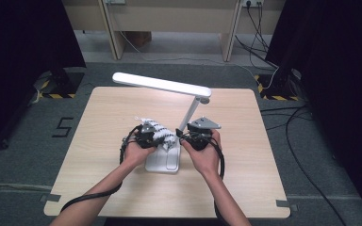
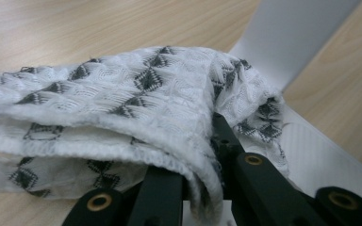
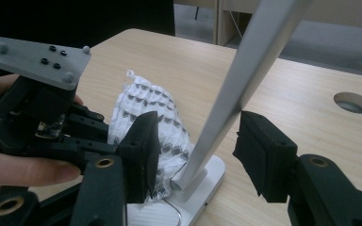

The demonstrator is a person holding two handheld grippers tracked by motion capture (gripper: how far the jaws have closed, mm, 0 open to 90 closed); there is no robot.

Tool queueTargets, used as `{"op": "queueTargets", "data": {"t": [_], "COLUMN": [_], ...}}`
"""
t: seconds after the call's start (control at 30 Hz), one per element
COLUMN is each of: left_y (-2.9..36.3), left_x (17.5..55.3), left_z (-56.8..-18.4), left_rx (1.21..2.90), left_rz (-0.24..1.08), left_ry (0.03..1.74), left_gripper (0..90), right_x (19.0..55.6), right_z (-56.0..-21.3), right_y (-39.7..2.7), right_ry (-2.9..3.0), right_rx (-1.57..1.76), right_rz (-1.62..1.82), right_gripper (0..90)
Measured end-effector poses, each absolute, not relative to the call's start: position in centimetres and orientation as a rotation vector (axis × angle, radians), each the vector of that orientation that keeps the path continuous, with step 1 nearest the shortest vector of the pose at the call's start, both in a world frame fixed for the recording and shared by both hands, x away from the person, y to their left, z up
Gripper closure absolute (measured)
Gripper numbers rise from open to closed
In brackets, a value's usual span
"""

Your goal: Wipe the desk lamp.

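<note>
A white cloth with black diamonds [image 1: 159, 133] lies bunched over the left part of the white desk lamp's base [image 1: 164, 161]. My left gripper [image 2: 202, 155] is shut on a fold of this cloth [image 2: 122, 108], which drapes over its jaws and hides their tips. The lamp's slanted stem [image 3: 231, 94] rises between the jaws of my right gripper [image 3: 195, 141]. Those jaws stand open on either side of the stem, and the pads [image 3: 143, 150] are apart from it. The lamp head [image 1: 160, 84] reaches out to the upper left.
The wooden table [image 1: 99, 117] has bare room all around the lamp, and a round cable hole [image 3: 353, 102] lies beyond the stem. Behind the table stand a desk frame [image 1: 169, 19] and dark curtains. Cables [image 1: 292, 122] run over the floor at right.
</note>
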State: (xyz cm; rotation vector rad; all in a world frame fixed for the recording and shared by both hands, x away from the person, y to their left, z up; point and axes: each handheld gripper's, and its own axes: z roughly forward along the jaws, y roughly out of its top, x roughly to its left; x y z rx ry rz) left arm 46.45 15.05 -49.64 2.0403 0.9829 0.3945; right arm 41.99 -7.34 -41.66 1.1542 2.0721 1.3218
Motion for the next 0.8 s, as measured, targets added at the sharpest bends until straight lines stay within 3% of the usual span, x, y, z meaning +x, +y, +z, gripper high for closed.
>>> {"op": "queueTargets", "data": {"t": [0.8], "left_y": [14.71], "left_x": [46.51], "left_z": [-49.86], "left_rx": [2.077], "left_rz": [0.436], "left_ry": [0.989], "left_gripper": [83.9], "right_x": [42.80], "right_z": [-41.66], "right_y": [-7.14], "right_ry": [2.044], "right_rx": [1.180], "right_rz": [1.299], "right_gripper": [53.5]}}
